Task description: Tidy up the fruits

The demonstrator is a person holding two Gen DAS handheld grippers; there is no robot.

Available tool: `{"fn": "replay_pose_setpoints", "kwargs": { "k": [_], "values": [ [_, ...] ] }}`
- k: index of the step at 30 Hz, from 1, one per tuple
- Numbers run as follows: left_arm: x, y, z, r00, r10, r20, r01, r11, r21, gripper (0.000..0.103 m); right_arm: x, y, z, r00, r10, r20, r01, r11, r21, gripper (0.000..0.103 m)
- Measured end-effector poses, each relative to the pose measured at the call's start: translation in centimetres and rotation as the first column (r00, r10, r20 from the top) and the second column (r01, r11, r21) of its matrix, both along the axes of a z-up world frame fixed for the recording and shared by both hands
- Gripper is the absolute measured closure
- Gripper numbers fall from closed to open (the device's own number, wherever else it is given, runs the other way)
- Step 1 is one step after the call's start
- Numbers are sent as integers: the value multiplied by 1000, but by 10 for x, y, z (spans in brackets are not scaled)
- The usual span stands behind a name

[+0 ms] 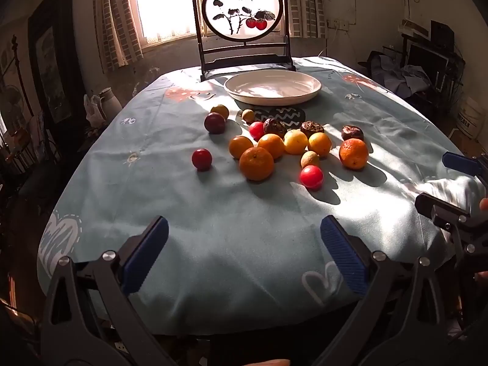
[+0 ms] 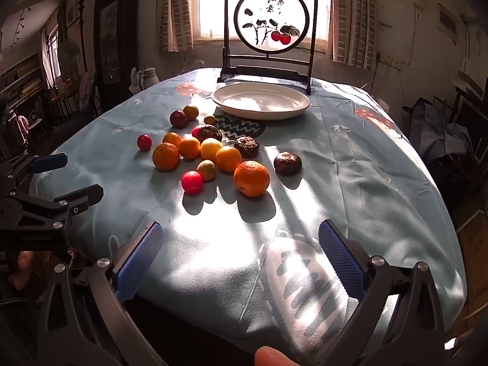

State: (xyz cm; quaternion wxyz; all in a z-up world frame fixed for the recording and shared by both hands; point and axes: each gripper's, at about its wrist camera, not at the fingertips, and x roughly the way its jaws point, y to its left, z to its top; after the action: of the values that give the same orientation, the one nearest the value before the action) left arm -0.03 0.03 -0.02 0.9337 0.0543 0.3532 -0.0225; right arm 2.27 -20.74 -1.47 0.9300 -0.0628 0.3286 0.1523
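From the left wrist camera: the left gripper [image 1: 244, 244] is held low at the near edge of the table, jaws spread wide, nothing between the blue pads. It points straight at the loose fruit on the tablecloth [image 1: 189, 213], which suits a start position: no piece is yet claimed. The fruit lies in a cluster mid-table, led by a near orange [image 1: 256, 163] and a bright red fruit [image 1: 311, 177], with a lone red fruit [image 1: 201, 159] apart to the left. An empty white plate [image 1: 272, 87] stands beyond the cluster, before a framed screen [image 1: 241, 21]; judged the intended destination. At the right edge the right gripper [image 1: 448, 183] shows side-on, its fingers apart.

From the right wrist camera: the right gripper [image 2: 241, 256] is likewise wide and empty, low at the table edge. This view shows what the other compresses: an orange [image 2: 251, 178] and a dark wrinkled fruit [image 2: 287, 163] lie nearest this side, clear of the main cluster. The plate [image 2: 260, 100] is confirmed bare. The left gripper [image 2: 70, 177] appears at far left, fingers parted. A pale jug [image 2: 149, 77] stands off-table behind. Sorting is judged not begun.
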Motion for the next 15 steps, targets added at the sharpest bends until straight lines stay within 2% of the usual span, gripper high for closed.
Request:
{"fn": "replay_pose_setpoints", "kwargs": {
  "k": [15],
  "values": [
    [2,4,-1,1000,13,-1,-13,1000,-3,2,0,0,0,1000,-1,2,1,1000,1,1]
  ]
}}
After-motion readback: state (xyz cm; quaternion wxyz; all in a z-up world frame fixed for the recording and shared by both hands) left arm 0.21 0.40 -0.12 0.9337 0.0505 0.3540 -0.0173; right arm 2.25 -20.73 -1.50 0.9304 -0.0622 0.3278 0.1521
